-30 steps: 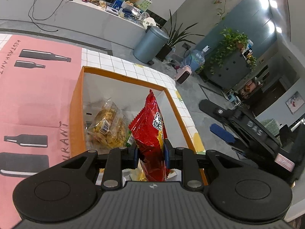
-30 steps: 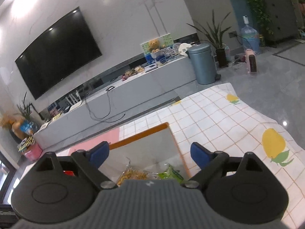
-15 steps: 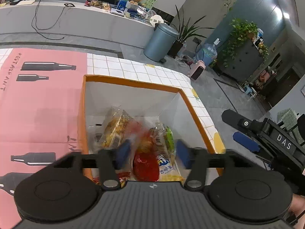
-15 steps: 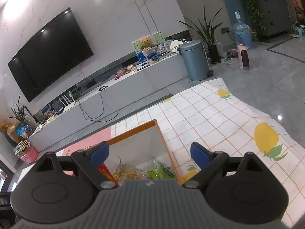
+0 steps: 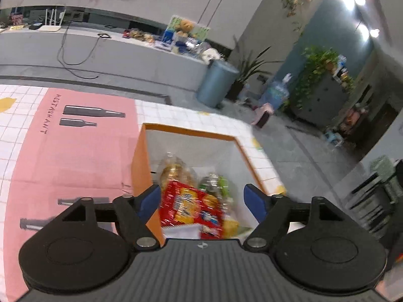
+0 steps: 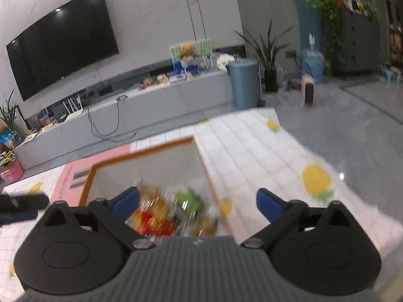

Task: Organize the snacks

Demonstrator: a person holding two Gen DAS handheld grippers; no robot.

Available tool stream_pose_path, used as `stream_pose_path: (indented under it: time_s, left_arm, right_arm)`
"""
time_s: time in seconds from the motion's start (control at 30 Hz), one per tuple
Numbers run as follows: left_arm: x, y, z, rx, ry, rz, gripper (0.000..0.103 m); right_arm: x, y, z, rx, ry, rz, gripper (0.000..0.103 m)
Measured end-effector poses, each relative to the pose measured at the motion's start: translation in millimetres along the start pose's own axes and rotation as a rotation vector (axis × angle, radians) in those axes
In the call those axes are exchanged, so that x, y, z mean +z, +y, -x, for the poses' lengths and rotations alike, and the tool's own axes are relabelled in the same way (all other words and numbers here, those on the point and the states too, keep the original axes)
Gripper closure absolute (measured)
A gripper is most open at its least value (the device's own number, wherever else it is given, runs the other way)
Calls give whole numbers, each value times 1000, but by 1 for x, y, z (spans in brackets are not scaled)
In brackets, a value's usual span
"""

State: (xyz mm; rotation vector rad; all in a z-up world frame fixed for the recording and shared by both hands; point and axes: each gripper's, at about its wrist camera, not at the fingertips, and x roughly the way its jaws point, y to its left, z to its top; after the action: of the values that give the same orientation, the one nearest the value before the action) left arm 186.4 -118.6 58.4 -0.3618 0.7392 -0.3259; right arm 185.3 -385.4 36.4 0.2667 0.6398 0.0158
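Observation:
An orange-rimmed box (image 5: 191,130) with pale inner walls stands on the table. Inside lie a red snack bag (image 5: 191,207), a clear bag of golden snacks (image 5: 173,170) and a green packet (image 5: 221,183). My left gripper (image 5: 202,201) is open and empty, above the near end of the box. In the right wrist view the same box (image 6: 143,152) holds the blurred red bag (image 6: 153,224) and green packet (image 6: 189,198). My right gripper (image 6: 197,202) is open and empty above the box's near side.
A pink mat (image 5: 68,156) with bottle prints lies left of the box on a white checked cloth (image 6: 252,151) with yellow fruit prints. The left gripper's black arm (image 6: 22,201) shows at far left. The table's edge (image 6: 327,156) runs to the right.
My left gripper opened and let go of the red snack bag, which dropped flat into the box. The left gripper drew back. My right gripper stayed open and shifted slightly over the box.

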Motion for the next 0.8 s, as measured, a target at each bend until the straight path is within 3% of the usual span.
stream_pose_path:
  time_s: [0.13,0.2,0.37,0.53,0.8]
  left_arm:
    - [-5,-15,39,-13,-52,-38,9]
    - [-10,-23,57,26,-69,-42,0]
    - [-26,-32,88,96,-115,-87,0]
    - [-51,-41,98,174,-83,-150,0]
    - [-86,-54,116,265,-56,-187,0]
  right_arm:
    - [-16,13,24,0,54,2,4]
    - [-23,21,41,-16,62,4,3]
    - [-41,37,85,44,159,-49,3]
    - [-61,63,121,-61,153,98,3]
    - [-83,80,164,-51,163,151,3]
